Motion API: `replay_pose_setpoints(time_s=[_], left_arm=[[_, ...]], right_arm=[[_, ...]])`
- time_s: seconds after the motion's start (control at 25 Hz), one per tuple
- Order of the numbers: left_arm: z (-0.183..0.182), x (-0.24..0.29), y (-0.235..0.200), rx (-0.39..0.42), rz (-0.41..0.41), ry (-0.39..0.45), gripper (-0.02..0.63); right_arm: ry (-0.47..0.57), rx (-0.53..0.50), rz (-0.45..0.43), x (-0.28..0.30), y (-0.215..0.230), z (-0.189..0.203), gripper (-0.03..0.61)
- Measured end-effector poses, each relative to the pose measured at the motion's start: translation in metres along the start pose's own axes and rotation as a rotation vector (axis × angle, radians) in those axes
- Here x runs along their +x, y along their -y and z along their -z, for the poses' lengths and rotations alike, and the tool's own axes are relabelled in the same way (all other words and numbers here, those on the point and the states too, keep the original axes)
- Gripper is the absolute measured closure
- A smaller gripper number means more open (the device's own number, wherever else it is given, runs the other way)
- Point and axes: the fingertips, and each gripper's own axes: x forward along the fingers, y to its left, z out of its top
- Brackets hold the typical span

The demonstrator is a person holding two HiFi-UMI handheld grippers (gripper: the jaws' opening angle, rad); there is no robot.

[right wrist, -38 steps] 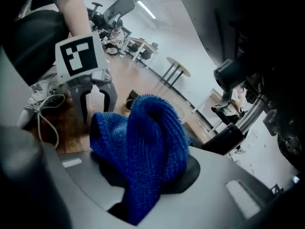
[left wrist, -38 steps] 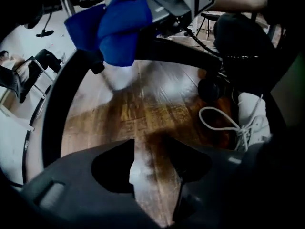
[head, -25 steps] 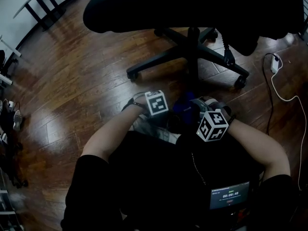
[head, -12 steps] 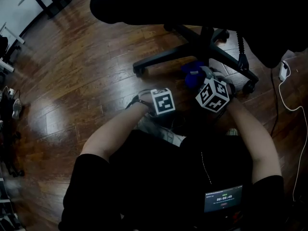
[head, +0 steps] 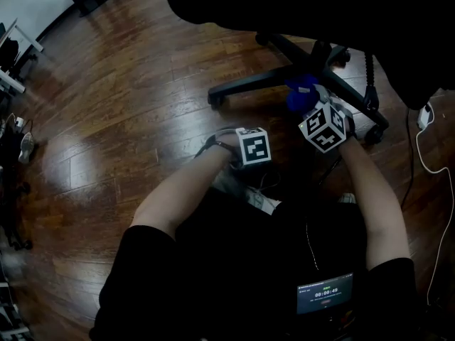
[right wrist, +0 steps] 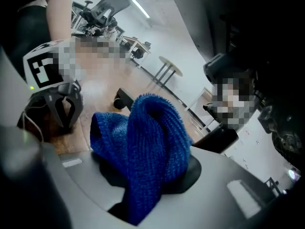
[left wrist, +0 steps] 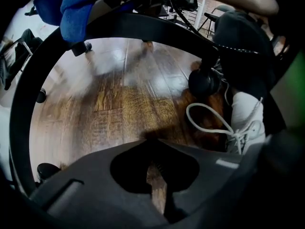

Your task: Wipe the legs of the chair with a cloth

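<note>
On the dark, glossy plank floor [head: 106, 119], with its long narrow boards and streaky grain, stood a black chair base [head: 264, 82]. It was star-shaped, and its smooth tapered legs [head: 245, 87] ended in small round castors [head: 215, 99].

Nearer the person's knees, the left claw [left wrist: 156, 187] pointed steeply down at the boards. It was matte grey moulded plastic, topped by a cube [head: 254, 146] of black-and-white square markers. Its jaws were pressed together with nothing between them, and only a sliver of wood grain showed in the slit. In the left gripper view a white shoe [left wrist: 245, 128] with a looped cord lace lay just right of that claw.

Further right, the right claw [right wrist: 143, 185], of the same smooth grey plastic, was clamped on the cloth [right wrist: 152, 137]. The cloth was thick and deep blue with a ribbed, nubbly weave. It was bunched into two rounded folds that bulged up out of the jaws.

In the head view the cloth sat at the leg running toward the lower right, close under the central column [head: 320, 52]. Whether it touched the leg could not be told.

At the far right a thin white cable [head: 419, 155] curled across the floor from a small white plug block [head: 425, 116].
</note>
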Motion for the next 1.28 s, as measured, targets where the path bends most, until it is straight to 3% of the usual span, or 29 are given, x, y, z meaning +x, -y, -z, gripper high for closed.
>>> replay_pose_setpoints(time_s=[0.2, 0.36, 0.56, 0.72, 0.88, 1.08, 1.28], left_arm=[[0.011, -0.003, 0.002, 0.044, -0.019, -0.069, 0.607], [-0.002, 0.003, 0.001, 0.089, -0.039, -0.031, 0.607], [-0.006, 0.005, 0.001, 0.087, -0.049, -0.015, 0.607], [0.003, 0.003, 0.006, 0.041, -0.022, -0.034, 0.607], [-0.005, 0.002, 0.001, 0.064, -0.029, 0.014, 0.607], [0.002, -0.001, 0.006, 0.031, 0.016, -0.006, 0.607], [-0.007, -0.001, 0.004, 0.062, 0.023, 0.051, 0.607]], right_arm=[[0.013, -0.13, -0.203, -0.041, -0.076, 0.004, 0.483], [0.057, -0.195, -0.366, -0.089, -0.143, 0.01, 0.483], [0.087, -0.283, -0.444, -0.117, -0.186, 0.016, 0.48], [0.122, -0.304, -0.45, -0.118, -0.186, 0.014, 0.474], [0.123, -0.328, -0.416, -0.106, -0.176, 0.011, 0.469], [0.14, -0.232, -0.298, -0.072, -0.121, 0.002, 0.469], [0.09, -0.117, -0.142, -0.023, -0.048, -0.004, 0.469]])
